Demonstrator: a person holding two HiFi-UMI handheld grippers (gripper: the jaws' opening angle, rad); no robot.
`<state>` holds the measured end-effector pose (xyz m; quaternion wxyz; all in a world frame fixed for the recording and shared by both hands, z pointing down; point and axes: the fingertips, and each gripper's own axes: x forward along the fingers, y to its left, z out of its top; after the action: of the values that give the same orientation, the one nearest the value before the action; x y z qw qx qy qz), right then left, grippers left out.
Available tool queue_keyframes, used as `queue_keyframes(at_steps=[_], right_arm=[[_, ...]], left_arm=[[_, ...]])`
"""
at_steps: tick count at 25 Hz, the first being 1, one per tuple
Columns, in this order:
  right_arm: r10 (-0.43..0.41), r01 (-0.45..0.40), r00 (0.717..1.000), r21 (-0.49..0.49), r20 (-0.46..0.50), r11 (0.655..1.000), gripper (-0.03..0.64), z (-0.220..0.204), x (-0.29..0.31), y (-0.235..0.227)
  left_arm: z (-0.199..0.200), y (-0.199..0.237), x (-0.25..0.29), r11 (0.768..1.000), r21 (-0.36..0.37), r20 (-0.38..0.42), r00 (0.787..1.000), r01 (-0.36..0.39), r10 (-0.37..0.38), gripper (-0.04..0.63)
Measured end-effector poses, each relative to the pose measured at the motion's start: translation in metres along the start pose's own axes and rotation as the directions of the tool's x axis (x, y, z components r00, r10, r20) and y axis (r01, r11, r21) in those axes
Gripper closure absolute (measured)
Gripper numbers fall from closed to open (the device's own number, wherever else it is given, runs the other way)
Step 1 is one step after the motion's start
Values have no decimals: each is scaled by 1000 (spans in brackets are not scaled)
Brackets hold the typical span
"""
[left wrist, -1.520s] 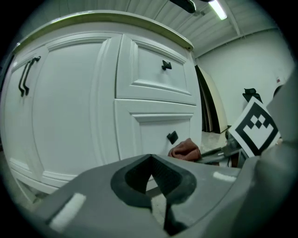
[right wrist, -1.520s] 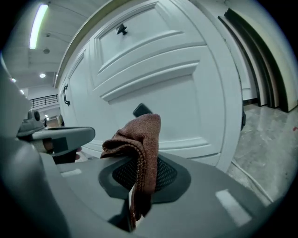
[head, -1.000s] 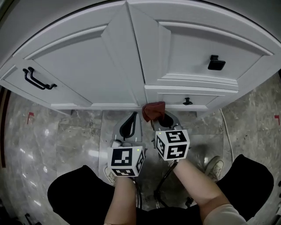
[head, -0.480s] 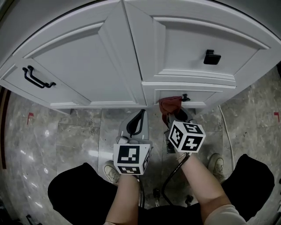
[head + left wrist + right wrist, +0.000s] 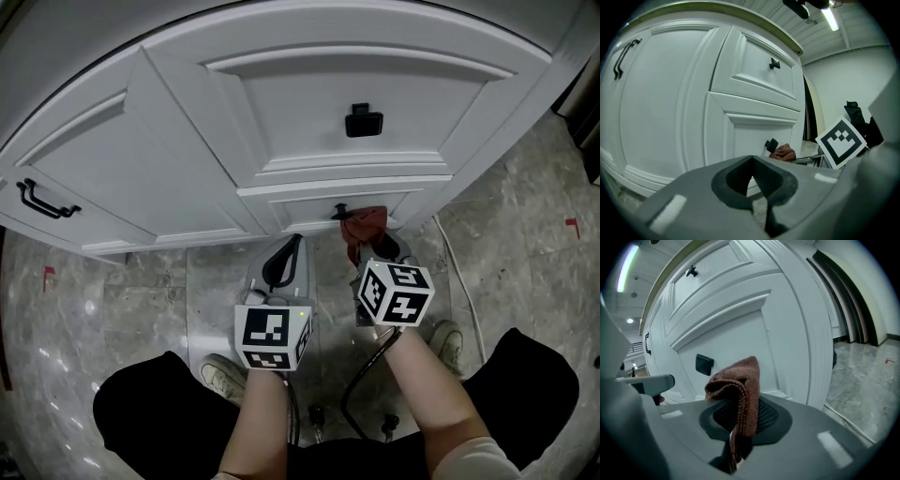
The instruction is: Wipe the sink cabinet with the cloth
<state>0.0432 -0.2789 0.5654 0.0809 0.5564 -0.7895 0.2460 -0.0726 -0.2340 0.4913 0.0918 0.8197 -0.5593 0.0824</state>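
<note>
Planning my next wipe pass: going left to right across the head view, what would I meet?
bar handle → left gripper → cloth → red floor mark

The floor (image 5: 122,281) was grey veined marble tile, glossy, with pale reflections. One red mark (image 5: 49,274) lay on it at the left, and a second red mark (image 5: 570,223) at the right. A pale cable (image 5: 457,272) ran over the floor near the right corner of the cabinet (image 5: 281,122), which was white and panelled, with black handles. The wall (image 5: 834,89) was plain white. The ceiling (image 5: 867,23) was slatted and carried a lit strip light (image 5: 830,18). Dark trim (image 5: 843,301) stood beyond the cabinet.
</note>
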Motion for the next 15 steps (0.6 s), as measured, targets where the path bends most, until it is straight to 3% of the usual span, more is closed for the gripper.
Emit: queue_keyframes(at_steps=[6, 11, 15], right_arm=[[-57, 57, 998, 10, -2, 998, 538, 10, -13, -42], [-92, 92, 995, -14, -29, 996, 537, 12, -26, -57], [-120, 120, 993, 55, -8, 991, 537, 28, -43, -60]], left_arm=[[1, -28, 19, 997, 73, -10, 999, 36, -35, 595], [5, -42, 24, 998, 44, -8, 999, 40, -40, 595], [14, -64, 18, 993, 87, -19, 996, 83, -82, 595]])
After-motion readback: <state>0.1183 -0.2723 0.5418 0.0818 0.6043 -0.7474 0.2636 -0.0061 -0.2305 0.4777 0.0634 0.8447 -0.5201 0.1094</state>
